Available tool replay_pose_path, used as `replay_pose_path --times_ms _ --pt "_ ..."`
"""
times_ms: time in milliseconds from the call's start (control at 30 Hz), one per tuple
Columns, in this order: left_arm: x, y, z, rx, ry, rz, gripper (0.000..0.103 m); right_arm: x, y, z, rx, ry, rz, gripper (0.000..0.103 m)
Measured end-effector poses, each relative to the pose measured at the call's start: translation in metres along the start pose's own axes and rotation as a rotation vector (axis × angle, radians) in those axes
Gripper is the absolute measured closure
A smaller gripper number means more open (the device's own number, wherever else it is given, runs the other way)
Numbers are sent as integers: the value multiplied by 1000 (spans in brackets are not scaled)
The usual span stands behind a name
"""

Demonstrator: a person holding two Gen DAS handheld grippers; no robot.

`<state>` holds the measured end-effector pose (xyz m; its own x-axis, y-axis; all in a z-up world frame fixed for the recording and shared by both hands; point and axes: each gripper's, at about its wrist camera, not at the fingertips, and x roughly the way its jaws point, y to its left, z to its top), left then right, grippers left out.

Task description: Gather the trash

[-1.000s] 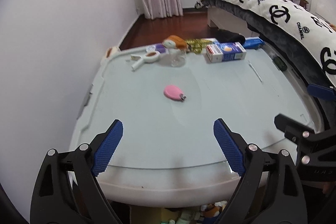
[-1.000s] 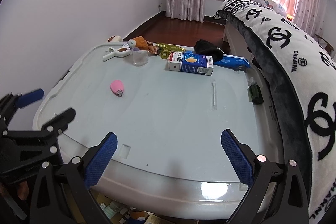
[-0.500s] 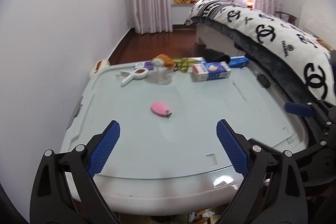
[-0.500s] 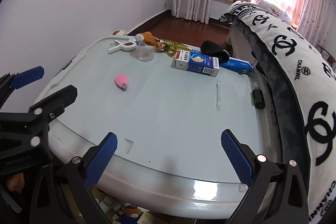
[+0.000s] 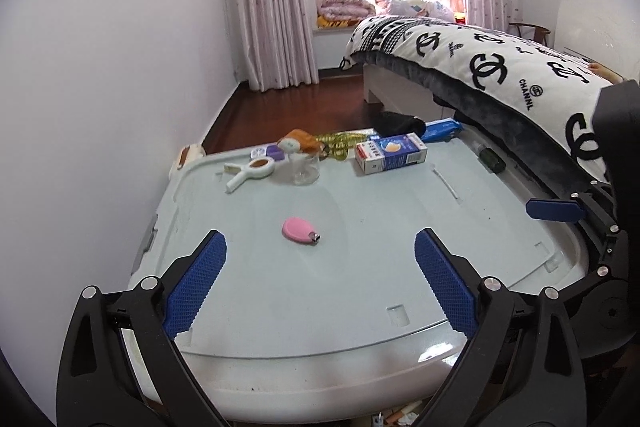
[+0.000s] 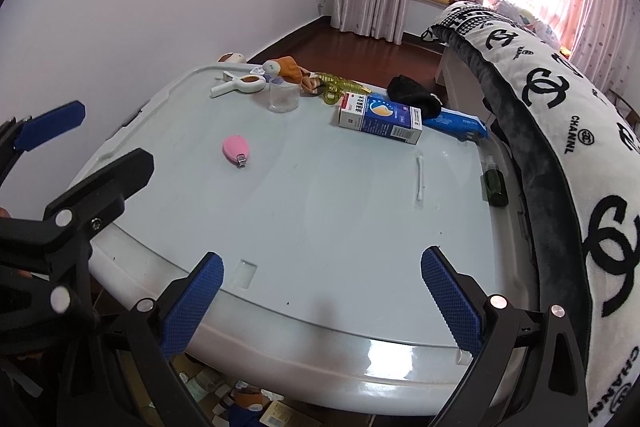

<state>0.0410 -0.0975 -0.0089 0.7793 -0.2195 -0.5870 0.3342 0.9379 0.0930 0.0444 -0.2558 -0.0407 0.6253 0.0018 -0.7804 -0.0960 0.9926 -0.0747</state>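
Left gripper [image 5: 320, 283] has just been opening and now stands spread wide with nothing between its jaws; right gripper [image 6: 322, 297] is also spread and empty, both hovering over the near edge of the white lid [image 6: 320, 227], neither touching any item. My read: nothing collected yet, step in hand is picking a first piece of trash. Nearest loose item is the pink nail clipper [image 5: 298, 230], mid-lid, just ahead of the left jaws; it's flat and low, so come down steep, straddle its short axis, close slowly so it doesn't skid on the slick lid. Thin white stick [image 6: 419, 179] will be harder; pinch it across its length. No bin visible in either view, so the drop-off point is unknown. Count, biggest first: 1 bed with logo blanket [image 6: 560, 99], 1 lid, 1 blue-white carton [image 6: 380, 119], 1 blue packet [image 6: 460, 126], 1 black bundle [image 6: 412, 93], 1 clear cup [image 6: 284, 97], 1 white clip [image 6: 240, 85], 1 dark green bottle [image 6: 495, 187], 1 pink nail clipper, 1 stick.
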Motion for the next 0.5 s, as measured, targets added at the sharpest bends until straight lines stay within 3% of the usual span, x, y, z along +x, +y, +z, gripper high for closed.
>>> replay_pose_path --times_ms 233,367,500 --pt "-1 -4 -2 25 -7 -38 10 1 1 -1 -1 10 2 5" --pt "-5 -9 0 58 -31 -12 10 1 2 -1 -7 10 4 5" --pt "1 -10 -1 59 4 6 10 2 1 -2 -8 16 6 5"
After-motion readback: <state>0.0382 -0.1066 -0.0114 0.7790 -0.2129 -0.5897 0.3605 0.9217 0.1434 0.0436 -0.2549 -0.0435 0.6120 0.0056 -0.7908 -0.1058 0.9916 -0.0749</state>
